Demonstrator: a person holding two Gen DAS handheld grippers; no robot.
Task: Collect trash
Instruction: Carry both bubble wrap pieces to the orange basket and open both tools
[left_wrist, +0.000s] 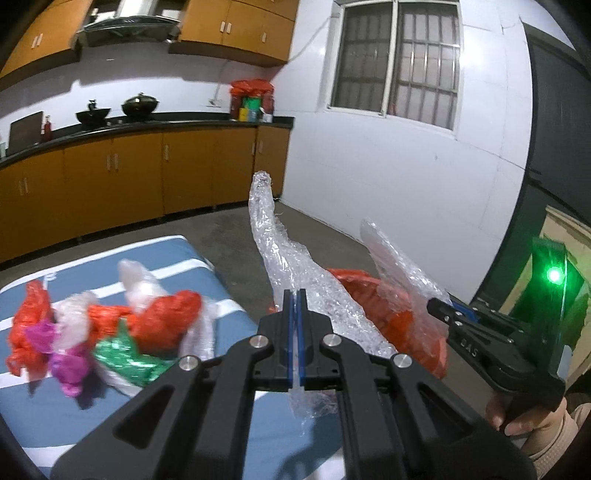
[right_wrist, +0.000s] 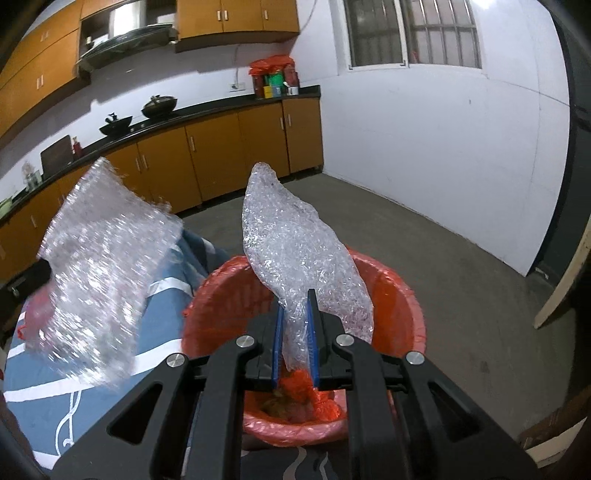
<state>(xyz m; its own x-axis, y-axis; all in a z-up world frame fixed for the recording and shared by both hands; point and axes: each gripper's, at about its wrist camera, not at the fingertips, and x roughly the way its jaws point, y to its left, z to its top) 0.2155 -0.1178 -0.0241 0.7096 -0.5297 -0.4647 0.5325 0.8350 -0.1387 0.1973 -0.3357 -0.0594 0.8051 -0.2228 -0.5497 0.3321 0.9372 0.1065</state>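
Two grippers each carry a sheet of bubble wrap toward a bin lined with a red bag (right_wrist: 397, 295). The left gripper (left_wrist: 294, 295) has its jaws pressed nearly flat on a long twisted strip of bubble wrap (left_wrist: 295, 266) that stands up past the fingertips. The right gripper (right_wrist: 296, 299) has narrow jaws pinching the lower end of a broader piece of bubble wrap (right_wrist: 295, 243), which hangs directly over the bin's mouth, presumably so that letting go would drop it inside. Some crumpled trash already lies at the bottom of the liner.

In the left wrist view, more trash waits on a blue striped mattress (left_wrist: 184, 247) on the floor: a heap of crumpled plastic bags (left_wrist: 110, 332) in red, pink, green and clear. The bin stands just beside the mattress, within easy reach of both hands, which likely explains the two-at-once carry.

The only lettering visible is embossed on the right gripper's side in the left wrist view; it seems to read "DAS", though blur makes this uncertain. White curling figures on the mattress look like ornament, not writing.
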